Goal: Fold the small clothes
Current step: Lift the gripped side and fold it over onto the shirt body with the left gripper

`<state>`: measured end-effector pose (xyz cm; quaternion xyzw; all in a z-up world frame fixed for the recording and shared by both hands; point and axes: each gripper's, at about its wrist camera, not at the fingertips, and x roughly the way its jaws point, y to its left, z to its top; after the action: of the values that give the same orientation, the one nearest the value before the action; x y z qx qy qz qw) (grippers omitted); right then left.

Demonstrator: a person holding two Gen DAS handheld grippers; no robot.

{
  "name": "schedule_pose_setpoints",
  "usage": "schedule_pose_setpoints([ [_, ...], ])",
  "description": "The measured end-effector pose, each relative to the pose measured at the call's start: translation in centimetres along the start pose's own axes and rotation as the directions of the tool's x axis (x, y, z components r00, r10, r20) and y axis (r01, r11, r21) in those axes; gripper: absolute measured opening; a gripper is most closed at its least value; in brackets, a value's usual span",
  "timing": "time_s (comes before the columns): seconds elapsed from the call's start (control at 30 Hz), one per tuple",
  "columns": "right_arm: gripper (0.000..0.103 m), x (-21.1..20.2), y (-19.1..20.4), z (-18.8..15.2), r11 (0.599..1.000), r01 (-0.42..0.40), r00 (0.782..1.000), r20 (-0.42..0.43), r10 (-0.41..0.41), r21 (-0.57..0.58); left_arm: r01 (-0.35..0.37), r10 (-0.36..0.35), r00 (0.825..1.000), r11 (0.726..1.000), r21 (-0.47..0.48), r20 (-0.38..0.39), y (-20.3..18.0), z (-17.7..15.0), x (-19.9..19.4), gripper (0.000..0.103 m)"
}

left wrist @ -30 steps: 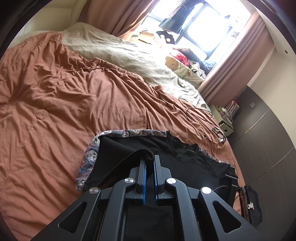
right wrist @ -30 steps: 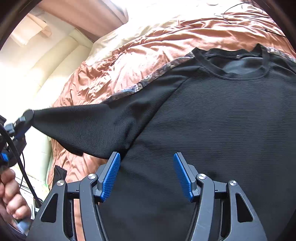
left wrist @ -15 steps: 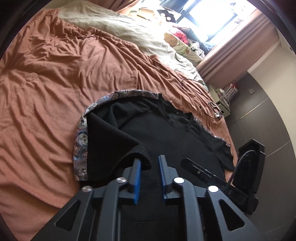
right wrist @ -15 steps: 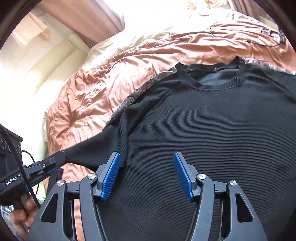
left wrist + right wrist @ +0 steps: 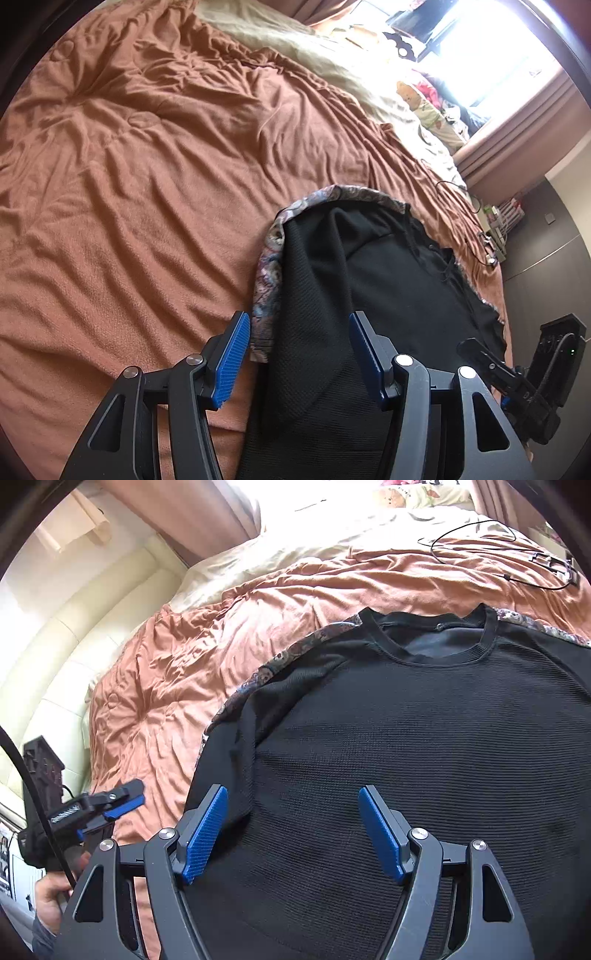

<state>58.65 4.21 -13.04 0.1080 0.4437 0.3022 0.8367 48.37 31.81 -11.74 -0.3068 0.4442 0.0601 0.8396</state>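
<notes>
The black shirt (image 5: 424, 746) lies flat on the orange bed cover (image 5: 147, 184), neck away from the person, so that both sides can be folded toward the middle. A patterned cloth (image 5: 267, 258) lies under it and shows only as a border along the shoulder and the side.

The left sleeve (image 5: 314, 314) is laid inward over the body of the shirt, which is probably the first fold of the garment. The left gripper (image 5: 299, 354) hangs just above this sleeve. Its jaws have just been opening and now stand apart; the sleeve lies between them, but the blue pads do not press on it, so the cloth is released and rests by its own weight.

The right gripper (image 5: 293, 834) hovers over the lower middle of the shirt. Its jaws also have just been opening, stand wide and hold nothing, probably ready to take the other side next.
</notes>
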Motion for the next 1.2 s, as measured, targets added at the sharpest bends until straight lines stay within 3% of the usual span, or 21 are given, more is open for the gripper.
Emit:
schedule_pose_setpoints([
  [0.1,0.072,0.7,0.1,0.1,1.000,-0.002,1.000,-0.007,0.001,-0.011,-0.031,0.030,0.999,0.999,-0.017,-0.031,1.4,-0.4,1.7,0.056],
  [0.27,0.072,1.4,-0.1,0.1,1.000,0.004,1.000,-0.008,-0.005,-0.020,-0.046,0.041,0.995,0.997,-0.058,-0.086,2.7,-0.9,4.3,0.036],
  [0.4,0.072,1.7,-0.5,0.0,1.000,0.003,1.000,-0.012,-0.003,-0.006,-0.051,0.046,0.993,0.998,-0.042,-0.113,2.7,-1.1,5.6,0.035],
  [0.43,0.072,1.7,-0.5,-0.1,1.000,0.002,1.000,-0.012,-0.002,-0.003,-0.051,0.046,0.992,0.998,-0.037,-0.120,2.6,-1.2,6.0,0.027],
  [0.47,0.072,1.7,-0.6,-0.1,1.000,0.001,1.000,-0.012,-0.001,-0.002,-0.049,0.044,0.991,0.998,-0.033,-0.130,2.5,-1.2,6.3,0.009],
  [0.53,0.072,1.4,-0.8,-0.1,1.000,0.002,1.000,-0.008,-0.002,-0.003,-0.065,0.062,0.989,0.998,-0.019,-0.135,2.2,-1.1,6.4,0.005],
  [0.97,0.072,-1.3,-1.4,-0.2,1.000,-0.024,0.999,0.030,0.024,0.016,-0.036,0.034,0.999,0.997,0.064,0.031,-2.9,4.0,-1.4,0.002],
  [1.2,0.072,-2.8,-2.2,0.2,0.999,-0.027,0.998,0.050,0.026,0.019,0.002,-0.007,0.999,0.993,0.120,0.036,-6.8,5.1,-2.6,0.002],
])
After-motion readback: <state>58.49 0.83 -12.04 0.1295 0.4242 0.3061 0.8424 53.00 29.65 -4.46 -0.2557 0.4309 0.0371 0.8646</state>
